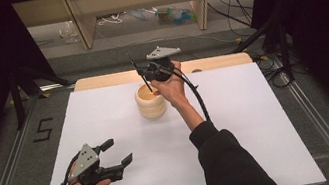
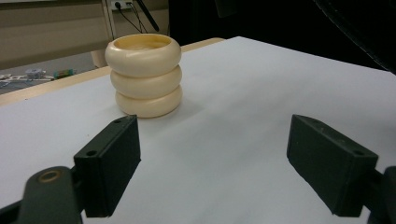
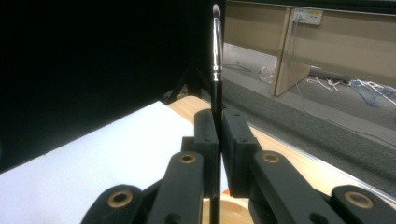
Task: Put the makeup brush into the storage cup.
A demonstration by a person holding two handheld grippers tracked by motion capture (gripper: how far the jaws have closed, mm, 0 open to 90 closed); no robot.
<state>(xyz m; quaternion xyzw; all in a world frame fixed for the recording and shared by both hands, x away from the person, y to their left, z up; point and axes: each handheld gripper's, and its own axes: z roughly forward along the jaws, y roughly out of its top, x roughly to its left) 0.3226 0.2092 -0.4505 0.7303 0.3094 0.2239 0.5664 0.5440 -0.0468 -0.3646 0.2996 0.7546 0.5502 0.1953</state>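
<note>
- Brush (image 3: 216,70): a slim black makeup-type brush with a metal ferrule and a dark tuft, held upright with the tuft end up. The lower end of its handle points down into the mouth of the cup (image 1: 150,102); whether it touches the bottom cannot be told.
- Right gripper (image 1: 148,76): clenched on the brush handle, the two black jaws pressed flat against it from either side. The hand hovers directly over the cup at the far middle of the board. A grip low on the handle keeps the brush vertical, which suits lowering it into, or lifting it out of, a narrow opening.
- Cup: cream-coloured, shaped like three stacked rings, standing upright on the white board (image 1: 239,125) near its far edge. Its open top faces up, so access is from above only; the rim is the one thing the handle end could catch on.
- Left gripper (image 1: 114,154): released, jaws spread wide with nothing between them, held low over the near left part of the board, well apart from the cup. Its camera looks across bare board at the cup (image 2: 143,74), so it appears parked, ready to steady the cup if needed.
- Surroundings: the wooden table edge (image 1: 100,81) runs just behind the board; loose cables (image 1: 235,14) and small clutter lie on the floor beyond. None of these lies in the working path.
- Obstructions: the right gripper's own cable (image 1: 198,98) trails along the forearm beside the cup and could nudge it.
</note>
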